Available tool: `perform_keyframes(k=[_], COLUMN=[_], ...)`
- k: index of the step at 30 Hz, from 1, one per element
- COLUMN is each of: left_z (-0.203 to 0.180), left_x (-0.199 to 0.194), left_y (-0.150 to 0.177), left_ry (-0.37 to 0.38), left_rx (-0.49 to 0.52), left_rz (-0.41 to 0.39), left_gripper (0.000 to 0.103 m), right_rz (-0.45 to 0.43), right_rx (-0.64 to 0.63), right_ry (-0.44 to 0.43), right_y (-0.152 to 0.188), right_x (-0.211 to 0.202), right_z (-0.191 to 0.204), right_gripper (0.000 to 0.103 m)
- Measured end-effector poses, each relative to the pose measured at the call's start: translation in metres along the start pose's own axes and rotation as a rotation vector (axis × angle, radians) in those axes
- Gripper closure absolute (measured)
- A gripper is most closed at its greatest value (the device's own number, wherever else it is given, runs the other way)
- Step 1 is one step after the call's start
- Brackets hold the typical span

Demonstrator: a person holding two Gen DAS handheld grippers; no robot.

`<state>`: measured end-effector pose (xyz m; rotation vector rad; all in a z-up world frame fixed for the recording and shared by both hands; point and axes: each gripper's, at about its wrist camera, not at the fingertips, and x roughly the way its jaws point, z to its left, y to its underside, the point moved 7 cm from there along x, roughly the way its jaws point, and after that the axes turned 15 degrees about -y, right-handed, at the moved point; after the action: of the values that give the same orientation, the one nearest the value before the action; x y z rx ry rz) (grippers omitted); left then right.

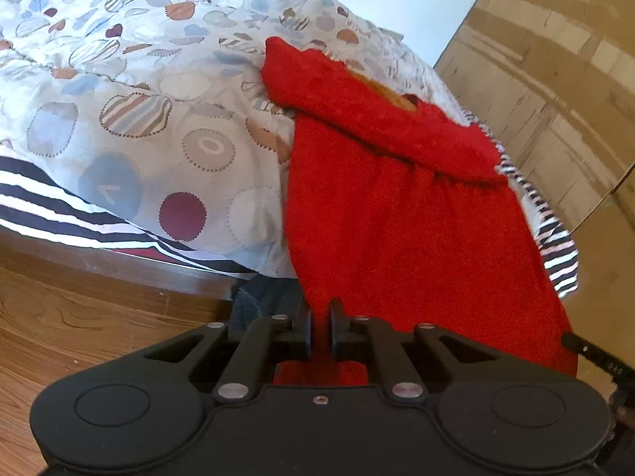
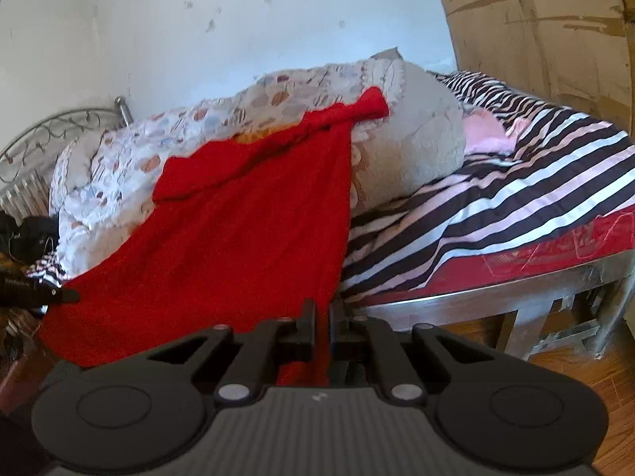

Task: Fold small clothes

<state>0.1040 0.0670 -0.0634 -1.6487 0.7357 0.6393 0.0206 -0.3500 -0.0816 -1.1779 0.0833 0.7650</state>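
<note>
A red fuzzy garment (image 1: 397,206) hangs stretched from the bed down toward me, its sleeves folded across the top. My left gripper (image 1: 320,309) is shut on its lower left corner. My right gripper (image 2: 322,309) is shut on the lower right corner of the same red garment (image 2: 238,230). The tip of the right gripper (image 1: 587,351) shows at the garment's right edge in the left wrist view. The tip of the left gripper (image 2: 51,295) shows at the garment's left edge in the right wrist view.
The garment's top lies on a patterned quilt (image 1: 139,99) heaped on a bed with a black-and-white striped sheet (image 2: 516,182). A cream pillow (image 2: 416,146) lies behind. The bed has a metal frame (image 2: 516,309) and headboard (image 2: 47,135). Wooden floor (image 1: 59,325) lies below; cardboard (image 1: 555,79) stands beside.
</note>
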Motion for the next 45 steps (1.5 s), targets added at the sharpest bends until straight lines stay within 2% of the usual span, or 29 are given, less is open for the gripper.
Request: perform_keyframes(k=[1, 3, 4, 5, 7, 9, 11, 17, 19, 23, 25, 28, 30, 31, 33, 37, 45], left_z=[-0.002, -0.003, -0.004, -0.005, -0.006, -0.009, -0.011, -0.029, -0.035, -0.039, -0.039, -0.04, -0.041, -0.041, -0.043, -0.052, -0.1], left_x=[0.0, -0.001, -0.002, -0.004, -0.01, -0.014, -0.018, -0.021, -0.018, -0.016, -0.015, -0.014, -0.015, -0.015, -0.016, -0.02, -0.028], left_y=[0.0, 0.0, 0.0, -0.001, -0.002, -0.002, -0.002, 0.007, 0.01, 0.011, 0.011, 0.012, 0.012, 0.012, 0.011, 0.007, 0.005], left_ry=[-0.005, -0.019, -0.023, -0.024, -0.035, -0.039, -0.05, -0.05, -0.048, -0.035, -0.036, -0.018, 0.0, 0.008, 0.017, 0.052, 0.171], left_rx=[0.007, 0.018, 0.023, 0.029, 0.044, 0.072, 0.094, 0.199, 0.224, 0.236, 0.238, 0.224, 0.212, 0.212, 0.218, 0.251, 0.369], left_rz=[-0.003, -0.013, -0.018, -0.027, -0.056, -0.069, -0.086, -0.113, -0.11, -0.103, -0.099, -0.072, -0.063, -0.063, -0.067, -0.088, -0.163], left_gripper=[0.088, 0.071, 0.051, 0.033, 0.02, 0.013, 0.001, 0.001, 0.001, 0.001, 0.001, 0.001, 0.001, 0.001, 0.001, 0.001, 0.001], right_rz=[0.007, 0.023, 0.028, 0.034, 0.064, 0.11, 0.153, 0.271, 0.317, 0.331, 0.321, 0.303, 0.301, 0.297, 0.294, 0.288, 0.254], right_rx=[-0.023, -0.087, -0.115, -0.146, -0.218, -0.307, -0.38, -0.508, -0.537, -0.598, -0.583, -0.555, -0.542, -0.547, -0.522, -0.346, -0.122], right_ry=[0.01, 0.025, 0.024, 0.019, -0.005, -0.011, -0.022, -0.055, -0.085, -0.128, -0.155, -0.189, -0.221, -0.217, -0.214, -0.221, -0.339], right_y=[0.001, 0.003, 0.003, 0.004, 0.007, 0.012, 0.017, 0.033, 0.039, 0.039, 0.036, 0.037, 0.039, 0.039, 0.035, 0.011, -0.063], right_x=[0.001, -0.001, -0.002, -0.004, -0.008, -0.01, -0.013, -0.011, -0.005, 0.004, 0.011, 0.021, 0.024, 0.026, 0.026, 0.026, 0.023], right_z=[0.001, 0.006, 0.008, 0.011, 0.019, 0.028, 0.035, 0.047, 0.049, 0.058, 0.06, 0.064, 0.07, 0.071, 0.072, 0.063, 0.072], right_gripper=[0.09, 0.075, 0.055, 0.04, 0.032, 0.021, 0.016, 0.016, 0.018, 0.027, 0.035, 0.05, 0.072, 0.075, 0.091, 0.095, 0.096])
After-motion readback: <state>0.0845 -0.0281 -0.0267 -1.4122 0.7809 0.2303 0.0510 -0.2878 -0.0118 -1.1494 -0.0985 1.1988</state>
